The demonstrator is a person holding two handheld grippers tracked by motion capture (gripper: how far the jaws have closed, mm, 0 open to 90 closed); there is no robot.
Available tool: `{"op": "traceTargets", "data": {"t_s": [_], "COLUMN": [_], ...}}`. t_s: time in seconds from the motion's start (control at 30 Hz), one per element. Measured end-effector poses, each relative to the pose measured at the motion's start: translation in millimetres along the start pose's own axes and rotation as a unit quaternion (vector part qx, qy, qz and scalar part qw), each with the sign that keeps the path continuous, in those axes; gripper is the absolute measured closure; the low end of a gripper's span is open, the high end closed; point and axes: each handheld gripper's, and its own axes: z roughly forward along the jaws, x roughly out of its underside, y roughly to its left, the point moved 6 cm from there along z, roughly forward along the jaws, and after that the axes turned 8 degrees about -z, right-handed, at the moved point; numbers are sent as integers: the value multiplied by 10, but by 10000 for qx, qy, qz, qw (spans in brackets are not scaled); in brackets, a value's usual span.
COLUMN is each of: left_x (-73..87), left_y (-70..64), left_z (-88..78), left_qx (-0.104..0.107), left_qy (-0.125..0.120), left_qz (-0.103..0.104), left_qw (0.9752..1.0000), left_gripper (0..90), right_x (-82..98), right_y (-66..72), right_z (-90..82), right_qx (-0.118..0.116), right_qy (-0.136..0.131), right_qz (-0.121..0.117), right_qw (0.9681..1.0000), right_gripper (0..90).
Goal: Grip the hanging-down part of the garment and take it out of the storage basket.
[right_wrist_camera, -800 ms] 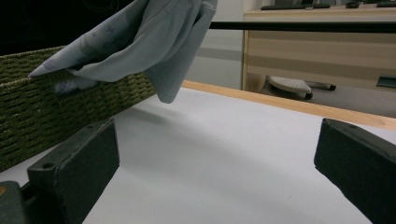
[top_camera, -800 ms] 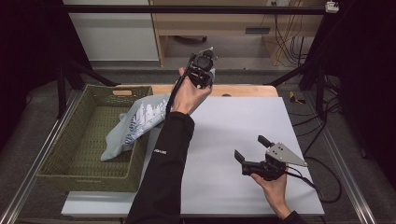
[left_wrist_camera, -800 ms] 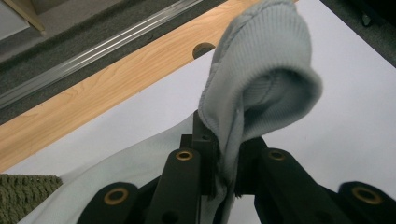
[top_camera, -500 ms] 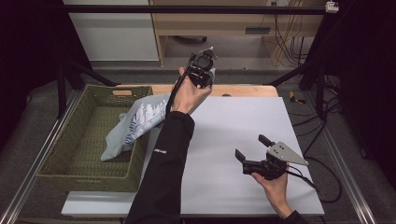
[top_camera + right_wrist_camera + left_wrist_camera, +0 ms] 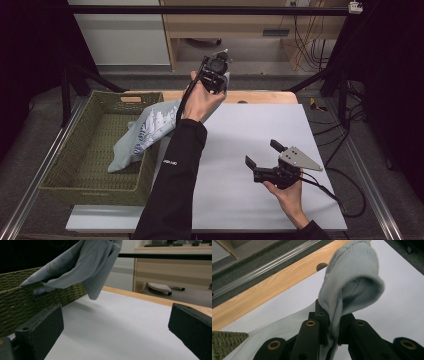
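Observation:
A pale grey garment (image 5: pixel 145 131) with a printed pattern hangs from my raised left gripper (image 5: pixel 216 76) and trails down into the green woven basket (image 5: pixel 75 172). In the left gripper view the jaws are shut on the ribbed grey edge of the garment (image 5: pixel 352 285), which folds over above them. My right gripper (image 5: pixel 264 155) hovers low over the white tabletop (image 5: pixel 250 125) at the right, jaws wide open with nothing between them. In the right gripper view the garment (image 5: pixel 82 260) hangs ahead, draped over the basket's wall (image 5: pixel 22 297).
The basket stands at the table's left edge. A wooden strip (image 5: pixel 250 96) with a round hole runs along the table's far edge. Beyond it are a wooden desk (image 5: pixel 240 25), cables and dark frame bars (image 5: pixel 210 9). A cable (image 5: pixel 330 192) trails from the right gripper.

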Motion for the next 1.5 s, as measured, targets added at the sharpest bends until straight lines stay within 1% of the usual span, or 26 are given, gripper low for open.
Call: {"op": "traceTargets", "data": {"t_s": [0.1,0.13,0.23,0.3,0.33,0.4,0.43,0.47,0.5,0.53,0.6,0.73,0.8,0.83,0.87,0.9,0.93,1.07,1.1,1.13,1.3,1.33,1.37,1.4,1.43,1.5], "left_x": [1,4,12,17,15,16,22,22,23,23,24,24,23,23,22,21,21,27,27,27,26,25,25,22,20,18], "left_y": [8,10,20,23,25,28,37,37,41,44,47,48,55,58,58,66,67,82,82,84,89,92,92,89,87,84], "left_z": [-17,-20,-26,-34,-45,-48,-51,-51,-54,-58,-62,-72,-77,-80,-84,-90,-91,-110,-110,-112,-113,-117,-117,-120,-123,-126], "left_qx": [0,5,5,16,35,36,21,21,15,8,-1,23,19,23,37,23,38,43,43,50,56,46,46,48,52,13], "left_qy": [-9,-11,3,1,-33,-32,-3,-3,6,9,26,27,19,18,6,3,-12,-2,-2,-6,-5,3,3,-8,-9,-2], "left_qz": [6,15,37,33,8,14,21,21,26,31,43,51,47,53,36,58,38,46,46,45,33,40,40,32,34,73], "left_qw": [10000,10000,10000,10000,10000,10000,10000,10000,10000,10000,10000,10000,10000,10000,10000,10000,10000,10000,10000,10000,10000,10000,10000,10000,10000,10000], "left_gripper": [815,815,815,815,815,815,815,815,815,815,815,815,815,815,815,815,815,815,815,815,815,815,815,815,815,815], "right_x": [-76,-89,-122,-143,-164,-160,-171,-171,-169,-169,-188,-218,-214,-226,-223,-223,-241,-282,-297,-300,-325,-336,-336,-345,-345,-367], "right_y": [28,25,44,58,79,69,89,89,94,94,125,150,147,176,177,177,204,225,239,245,292,330,330,354,354,377], "right_z": [93,130,193,261,313,347,415,415,487,487,558,746,766,846,875,875,943,1067,1092,1118,1210,1265,1265,1330,1330,1408], "right_qx": [-43,-30,-50,-79,-115,-78,-126,-126,-148,-148,-176,-147,-166,-153,-165,-165,-168,-153,-161,-151,-186,-227,-227,-229,-229,-236], "right_qy": [-65,-49,-78,-32,-53,-12,-27,-27,-8,-8,-7,36,65,55,81,81,72,94,48,103,52,53,53,100,100,79], "right_qz": [84,-8,12,-79,-25,-80,4,4,-101,-101,-5,29,-20,12,-114,-114,-94,-145,-69,-96,-181,-164,-164,-178,-178,-249], "right_qw": [9999,10000,10000,9999,9999,9999,9999,9999,9998,9998,9998,9999,9998,9999,9998,9998,9998,9997,9998,9998,9996,9996,9996,9995,9995,9994], "right_gripper": [4,4,5,4,5,6,7,7,8,8,9,13,14,14,13,13,15,16,18,18,19,19,19,19,19,20]}}
